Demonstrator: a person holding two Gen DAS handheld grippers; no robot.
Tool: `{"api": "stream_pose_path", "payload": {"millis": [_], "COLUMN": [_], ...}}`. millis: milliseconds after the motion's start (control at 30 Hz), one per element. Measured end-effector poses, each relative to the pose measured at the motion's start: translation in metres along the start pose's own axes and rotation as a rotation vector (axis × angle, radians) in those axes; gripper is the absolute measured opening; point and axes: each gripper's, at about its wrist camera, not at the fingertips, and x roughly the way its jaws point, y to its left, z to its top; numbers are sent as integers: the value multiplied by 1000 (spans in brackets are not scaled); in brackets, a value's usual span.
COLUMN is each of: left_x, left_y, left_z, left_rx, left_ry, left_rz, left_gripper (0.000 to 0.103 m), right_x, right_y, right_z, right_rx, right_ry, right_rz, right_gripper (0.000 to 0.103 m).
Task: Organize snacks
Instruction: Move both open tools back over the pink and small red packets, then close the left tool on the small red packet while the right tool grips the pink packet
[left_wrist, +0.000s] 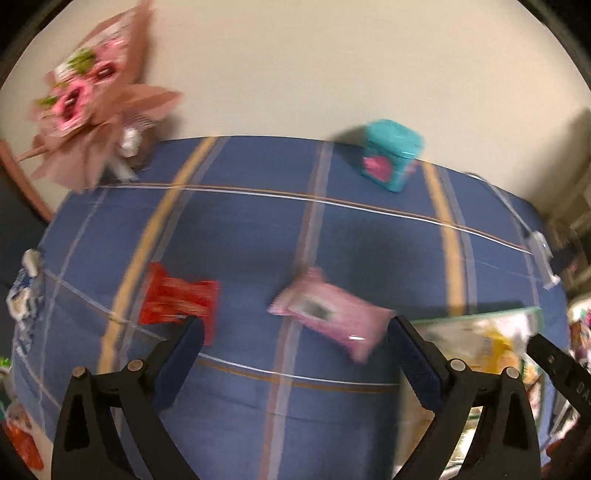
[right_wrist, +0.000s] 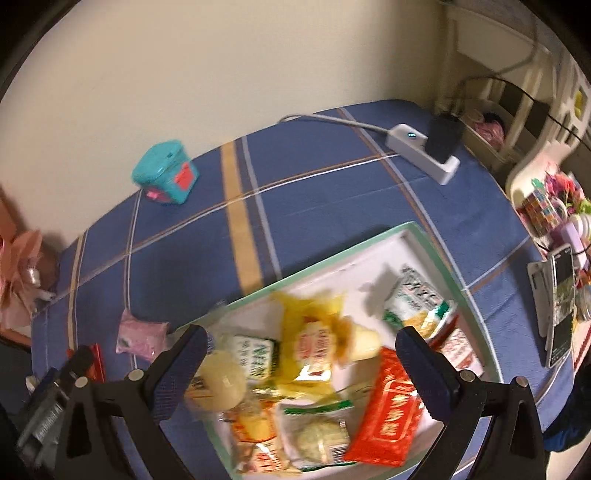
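A pink snack packet (left_wrist: 332, 314) and a red snack packet (left_wrist: 179, 299) lie on the blue striped tablecloth (left_wrist: 240, 229). My left gripper (left_wrist: 295, 328) is open and empty just in front of them. A white tray with a green rim (right_wrist: 439, 254) holds several snack packets, among them a red one (right_wrist: 388, 410) and a yellow one (right_wrist: 314, 343). My right gripper (right_wrist: 301, 343) is open and empty above the tray. The pink packet (right_wrist: 142, 336) also shows left of the tray in the right wrist view.
A teal tin (left_wrist: 391, 155) stands at the table's far edge by the wall. A pink bouquet (left_wrist: 92, 96) lies at the far left. A white power strip with a black adapter (right_wrist: 428, 147) sits at the far right. A phone (right_wrist: 561, 306) and trinkets lie beyond the right edge.
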Motion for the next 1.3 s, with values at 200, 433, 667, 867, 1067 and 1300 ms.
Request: {"api": "stream_pose_path", "payload": {"millis": [200,433,667,867,1067,1300], "left_x": [10,14,16,30,52,100], "left_y": [71,146,194,205,186,157], "left_z": [-1,-10,-12,-8,-3,-4], "left_rx": [-115,-246,-337,-351,-335,-295], "left_ry": [16,32,28,35,55,152], "left_rz": [141,208,207,163,73,-15], "left_gripper": [99,99,99,99,99,99], "right_x": [9,13,20,31,51,85], "right_y": [50,111,164,181,188,208], "right_z": [-16,-39,-60,-62,-52,-49], "right_rx": [-78,-195,-285,-307,-348,-480], "right_ry": [29,44,64,40,8,48], "right_rz": [12,51,159,167,146,128], "right_gripper": [103,103,103,103,103,103]}}
